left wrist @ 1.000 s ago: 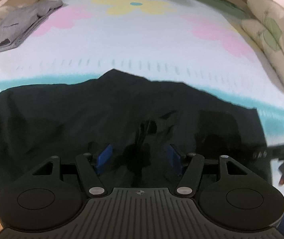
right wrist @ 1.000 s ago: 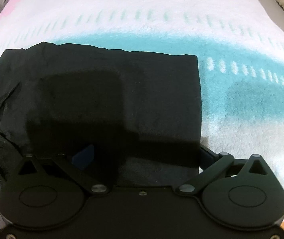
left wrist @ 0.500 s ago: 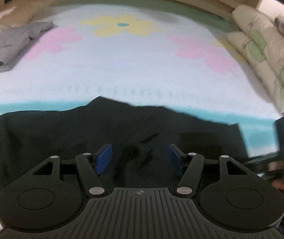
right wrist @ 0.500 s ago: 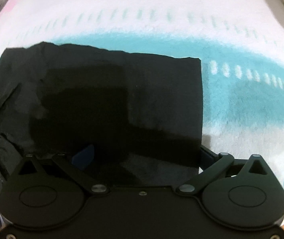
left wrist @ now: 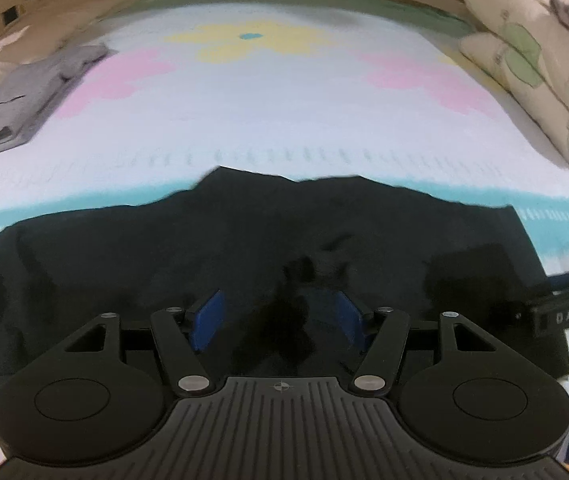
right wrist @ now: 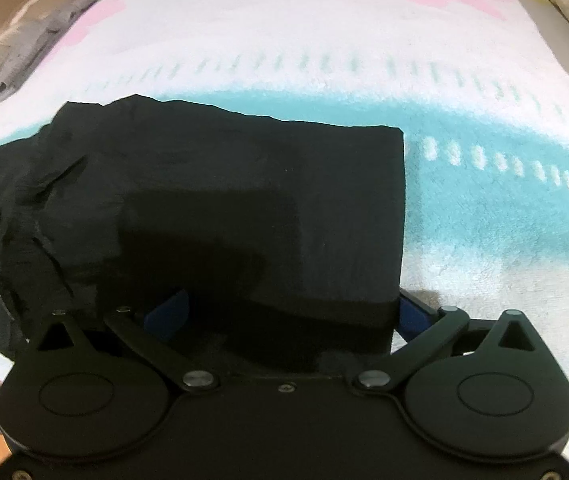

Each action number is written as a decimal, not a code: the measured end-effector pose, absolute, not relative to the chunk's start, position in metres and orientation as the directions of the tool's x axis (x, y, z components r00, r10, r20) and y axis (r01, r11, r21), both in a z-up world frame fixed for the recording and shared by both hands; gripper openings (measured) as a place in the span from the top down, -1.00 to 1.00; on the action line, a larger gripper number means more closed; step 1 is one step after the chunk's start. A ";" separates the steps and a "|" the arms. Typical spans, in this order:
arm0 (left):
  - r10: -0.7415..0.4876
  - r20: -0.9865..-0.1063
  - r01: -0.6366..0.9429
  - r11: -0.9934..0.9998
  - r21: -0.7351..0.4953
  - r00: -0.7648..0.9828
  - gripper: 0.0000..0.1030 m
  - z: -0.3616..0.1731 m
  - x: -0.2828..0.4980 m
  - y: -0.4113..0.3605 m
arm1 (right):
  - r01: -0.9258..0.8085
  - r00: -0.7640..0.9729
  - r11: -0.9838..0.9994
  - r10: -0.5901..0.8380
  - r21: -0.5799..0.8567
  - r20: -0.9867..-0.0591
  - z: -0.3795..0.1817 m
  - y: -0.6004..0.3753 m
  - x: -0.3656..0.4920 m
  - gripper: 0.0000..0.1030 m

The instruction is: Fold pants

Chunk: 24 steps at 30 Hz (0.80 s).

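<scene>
Black cloth fills the lower half of the left wrist view: the black pants (left wrist: 244,248) lie spread across a fluffy white blanket (left wrist: 276,112) with pastel flowers and a teal band, their far edge rising to a peak over that band. The left gripper (left wrist: 280,320) hangs above the middle of the garment with its blue pads (left wrist: 207,320) about half apart and nothing pinched between them; the fabric lies beneath the gap. A folded grey garment (left wrist: 28,100) sits at the far left, floral pillows (left wrist: 544,72) at the right. In the right wrist view the pants (right wrist: 244,200) end in a straight vertical edge at the right. The right gripper (right wrist: 288,316) stands wide, one blue pad (right wrist: 166,314) over the cloth and the other just outside that edge, so the near corner lies between the jaws, ungripped.
</scene>
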<state>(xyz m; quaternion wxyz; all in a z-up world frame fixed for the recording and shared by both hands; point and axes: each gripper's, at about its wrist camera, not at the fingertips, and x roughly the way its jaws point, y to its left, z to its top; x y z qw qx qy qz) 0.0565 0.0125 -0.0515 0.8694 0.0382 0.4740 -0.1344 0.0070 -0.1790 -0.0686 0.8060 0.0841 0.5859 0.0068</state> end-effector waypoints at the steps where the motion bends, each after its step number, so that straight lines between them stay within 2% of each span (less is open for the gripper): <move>1: -0.203 -0.838 0.284 0.957 -0.060 0.506 -0.16 -0.054 0.056 0.008 | 0.088 0.315 0.984 0.122 0.157 -0.941 -0.073 -0.186 0.007 -1.00; 5: -0.140 -0.880 0.313 0.950 0.010 0.453 -0.16 -0.079 0.064 -0.010 | 0.135 0.354 0.957 0.197 0.258 -0.914 -0.070 -0.204 -0.001 -0.99; 6: -0.118 -0.892 0.312 0.950 0.027 0.436 -0.18 -0.088 0.066 -0.013 | 0.156 0.371 0.947 0.208 0.282 -0.905 -0.072 -0.211 -0.004 -0.91; 8: -0.117 -0.881 0.300 0.954 0.030 0.458 -0.33 -0.097 0.065 -0.011 | 0.188 0.395 0.939 0.195 0.287 -0.898 -0.057 -0.212 0.002 -0.44; 10: -0.121 -0.879 0.291 0.957 0.020 0.461 -0.37 -0.099 0.064 -0.008 | 0.193 0.404 0.954 0.137 0.230 -0.905 -0.051 -0.225 0.006 0.44; 12: -0.127 -0.880 0.282 0.959 0.008 0.457 -0.37 -0.099 0.064 -0.006 | 0.199 0.408 0.942 0.170 0.269 -0.897 -0.051 -0.228 0.006 0.68; 15: -0.122 -0.879 0.275 0.961 0.010 0.460 -0.37 -0.098 0.063 -0.006 | 0.239 0.415 0.916 0.205 0.324 -0.886 -0.055 -0.231 0.006 0.77; 20: -0.128 -0.876 0.272 0.962 0.004 0.465 -0.38 -0.096 0.062 -0.011 | 0.174 0.435 0.956 0.142 0.238 -0.889 -0.044 -0.223 -0.001 0.86; 24: -0.116 -0.870 0.285 0.958 0.029 0.479 -0.41 -0.096 0.058 -0.018 | 0.177 0.415 0.965 0.104 0.192 -0.904 -0.039 -0.225 -0.002 0.85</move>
